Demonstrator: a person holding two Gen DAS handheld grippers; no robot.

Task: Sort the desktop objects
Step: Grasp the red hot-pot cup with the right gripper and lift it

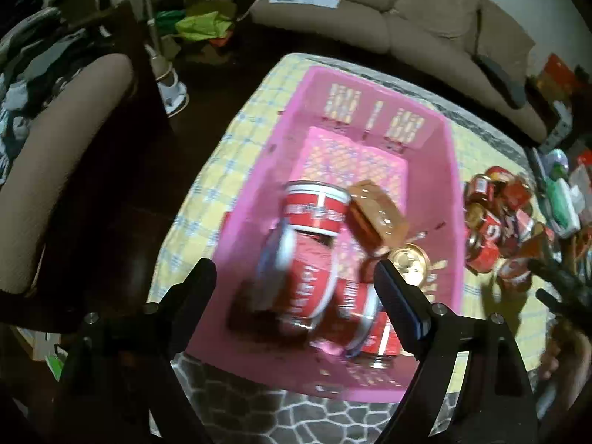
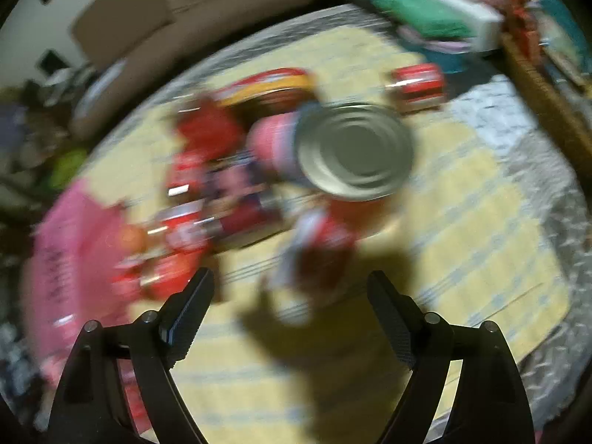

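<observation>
Hovering over a pink plastic basket (image 1: pixel 449 170), the left gripper (image 1: pixel 294 277) has its two black ribbed fingers (image 1: pixel 397 296) spread wide with nothing between them. Below them, inside the basket, lie several red-and-white labelled cans (image 1: pixel 314 211), cylindrical and metal-rimmed, tumbled on their sides beside a gold can lid (image 1: pixel 409 261) and a tan cardboard box (image 1: pixel 377 211); the label lettering is too blurred to read. The basket has a lattice floor and slotted walls and sits on a surface covered by a yellow checked cloth (image 1: pixel 207 199). To its right on the cloth lies a heap of more red cans (image 1: pixel 495 222). The right gripper (image 2: pixel 290 285) also holds its textured black fingers (image 2: pixel 190 307) wide apart and empty, above the same cloth; ahead, through heavy motion blur, a silver ridged can end (image 2: pixel 355 151) faces the camera among red cans. A beige sofa (image 1: pixel 425 11) stands beyond.
</observation>
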